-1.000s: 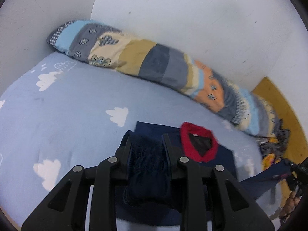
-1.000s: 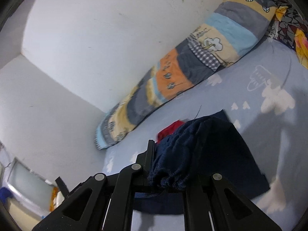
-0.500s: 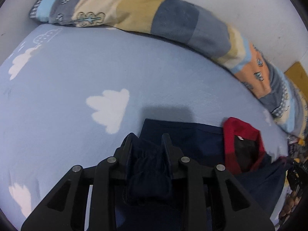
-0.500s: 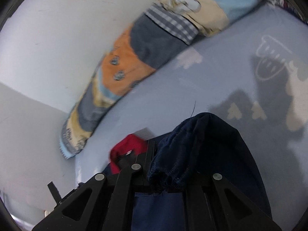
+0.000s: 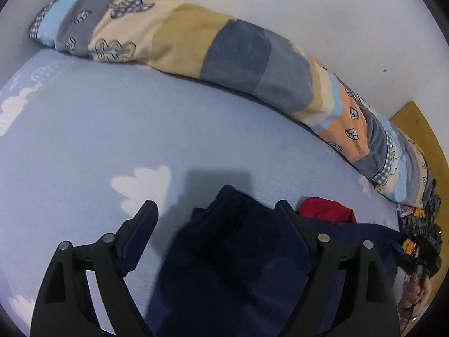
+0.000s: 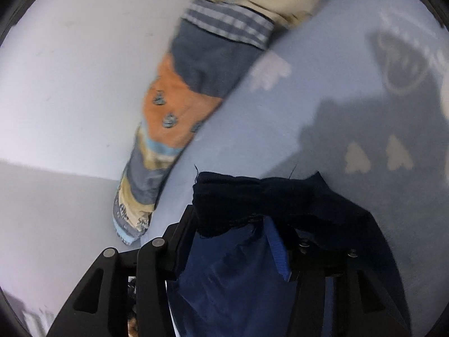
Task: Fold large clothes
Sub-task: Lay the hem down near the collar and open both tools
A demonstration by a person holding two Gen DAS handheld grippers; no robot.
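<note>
Navy garment (image 5: 238,252) laid on bed sheet (image 5: 84,140), near edge; red collar (image 5: 325,210) seen at its far right. Wide bare sheet left & beyond, up to patchwork bolster (image 5: 224,50) set along white wall (image 5: 308,5).

Left gripper (image 5: 216,213): jaws opening, spread wide; folded knit hem lies between, not pinched. Right gripper (image 6: 241,224): jaws opening, ribbed hem draped over the tips, no pinch seen.

Sheet: soft pale blue, white cloud print. Bolster: plush, long, rounded.
</note>
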